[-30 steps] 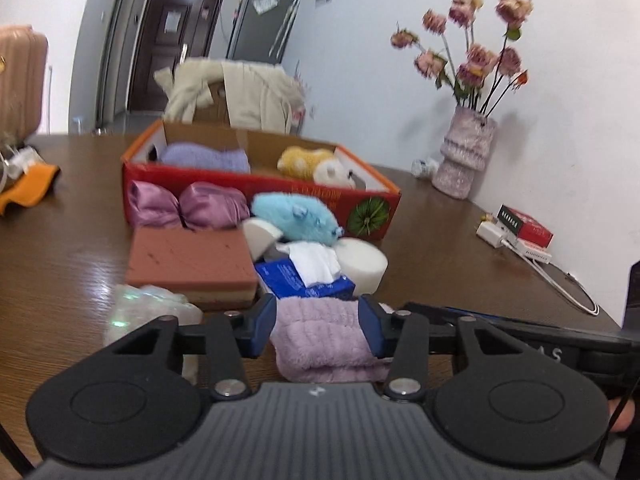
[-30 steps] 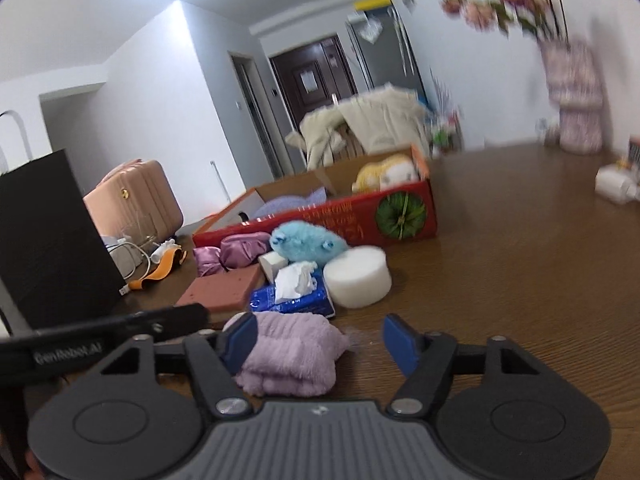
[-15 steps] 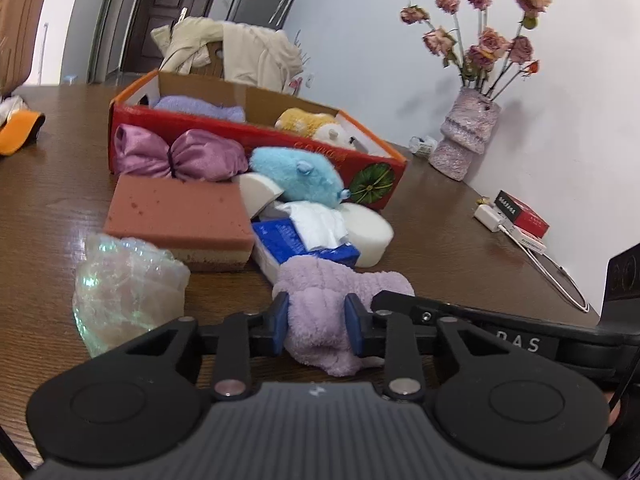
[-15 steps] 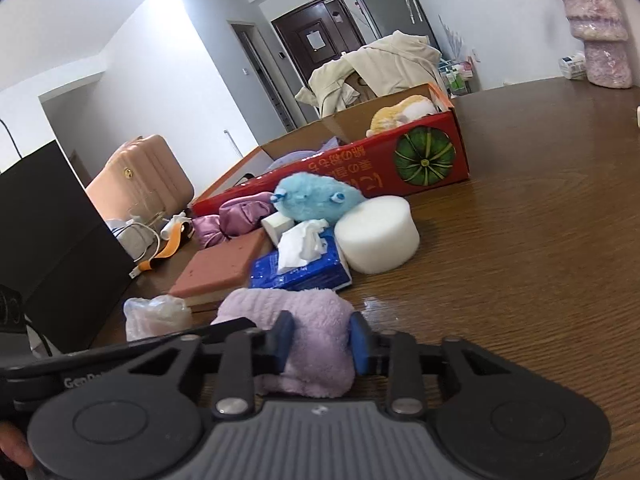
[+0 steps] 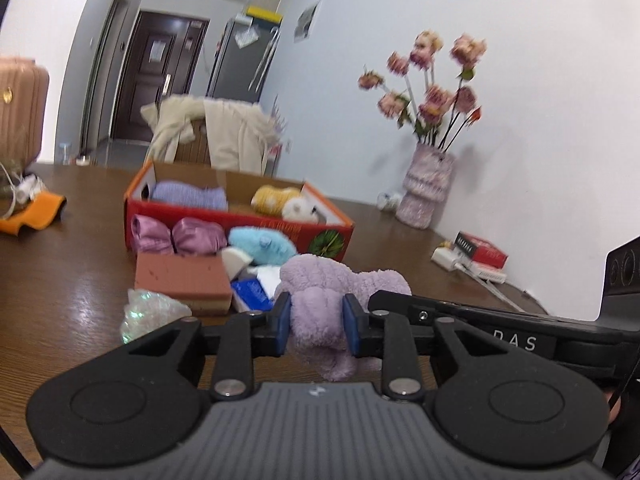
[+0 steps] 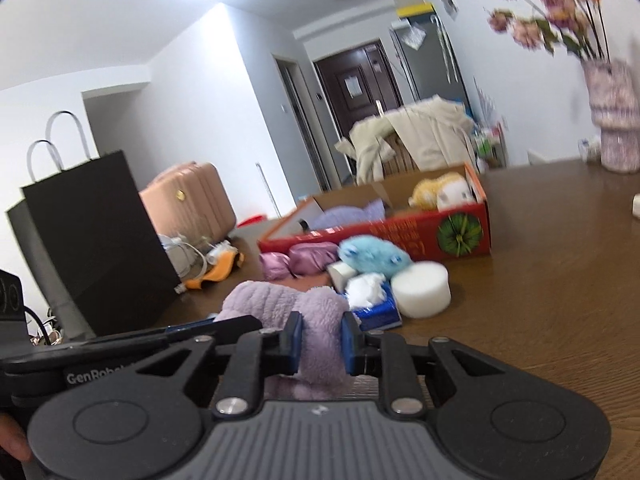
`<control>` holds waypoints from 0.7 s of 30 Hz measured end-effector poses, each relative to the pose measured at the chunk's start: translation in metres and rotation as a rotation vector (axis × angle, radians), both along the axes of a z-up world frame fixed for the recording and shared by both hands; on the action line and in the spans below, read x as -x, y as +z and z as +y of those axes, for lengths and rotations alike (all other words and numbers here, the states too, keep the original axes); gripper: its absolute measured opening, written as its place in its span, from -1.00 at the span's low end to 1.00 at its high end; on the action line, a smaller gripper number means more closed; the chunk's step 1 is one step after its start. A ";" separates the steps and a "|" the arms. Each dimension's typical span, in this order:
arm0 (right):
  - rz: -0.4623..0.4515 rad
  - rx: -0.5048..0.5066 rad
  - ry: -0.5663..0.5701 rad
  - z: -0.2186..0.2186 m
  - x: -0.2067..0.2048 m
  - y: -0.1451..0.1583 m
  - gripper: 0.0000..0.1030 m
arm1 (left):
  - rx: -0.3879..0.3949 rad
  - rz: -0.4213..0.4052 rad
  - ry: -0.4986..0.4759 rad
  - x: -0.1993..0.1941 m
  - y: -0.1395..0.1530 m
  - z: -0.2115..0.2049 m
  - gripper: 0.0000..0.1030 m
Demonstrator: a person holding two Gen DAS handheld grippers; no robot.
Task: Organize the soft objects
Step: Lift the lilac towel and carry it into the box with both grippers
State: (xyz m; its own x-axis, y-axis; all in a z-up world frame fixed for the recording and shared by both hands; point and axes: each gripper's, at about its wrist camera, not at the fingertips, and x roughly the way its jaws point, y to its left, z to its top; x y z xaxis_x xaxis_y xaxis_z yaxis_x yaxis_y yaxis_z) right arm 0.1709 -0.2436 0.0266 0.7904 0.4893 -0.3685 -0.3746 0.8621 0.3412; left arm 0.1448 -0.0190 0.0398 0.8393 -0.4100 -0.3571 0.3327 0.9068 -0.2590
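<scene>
While both grippers pinch it from opposite sides, left and right, the towel hangs above the table, near the tissues, white sponge and red box behind.

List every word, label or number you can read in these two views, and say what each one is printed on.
"DAS", cut off at its start: on the right tool's black body, seen from the left wrist view.
"GenRobot", cut off at its end: on the left tool's body, seen from the right wrist view.
Red box: printing on its side, too blurred to read.
Small red and black box: white marks, too small to read.
Blue tissue pack: print unreadable.
</scene>
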 end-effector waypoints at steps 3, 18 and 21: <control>-0.032 -0.001 0.001 0.001 0.016 0.009 -0.63 | -0.002 -0.030 -0.002 0.016 0.007 0.000 -0.47; -0.077 0.001 -0.014 0.004 0.033 0.027 -0.62 | -0.016 -0.073 -0.017 0.022 0.024 0.001 -0.47; -0.072 0.006 -0.015 0.005 0.024 0.028 -0.62 | -0.020 -0.076 -0.026 0.010 0.030 0.002 -0.47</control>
State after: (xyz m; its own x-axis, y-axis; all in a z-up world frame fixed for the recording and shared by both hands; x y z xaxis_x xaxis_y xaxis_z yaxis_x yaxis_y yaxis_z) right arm 0.1466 -0.2390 0.0542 0.8223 0.4750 -0.3134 -0.3850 0.8699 0.3083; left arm 0.1347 -0.0175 0.0698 0.8533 -0.4256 -0.3011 0.3746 0.9022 -0.2137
